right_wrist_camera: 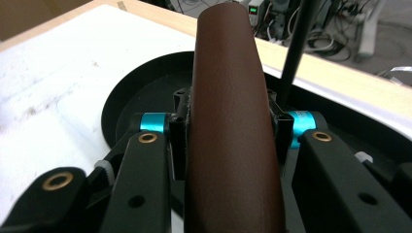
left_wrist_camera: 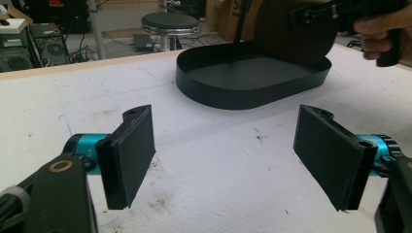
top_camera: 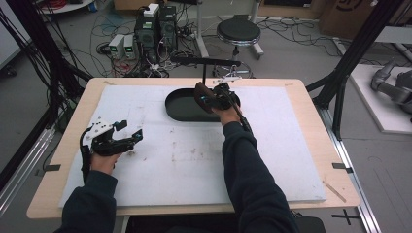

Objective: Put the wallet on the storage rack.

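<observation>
The right gripper (top_camera: 214,97) is pinching a brown disc (right_wrist_camera: 233,126) on edge between its fingers (right_wrist_camera: 177,141), holding it over the black oval tray (top_camera: 177,109) at 12 o'clock on the white-covered bench (top_camera: 194,160). At 9 o'clock, the left gripper (top_camera: 127,131) is hovering above the bench, fingers (left_wrist_camera: 128,155) spread wide with nothing between them, well apart from the tray.

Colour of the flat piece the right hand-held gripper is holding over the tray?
Dark reddish-brown flat piece, finely textured; the right gripper view shows it best.
</observation>
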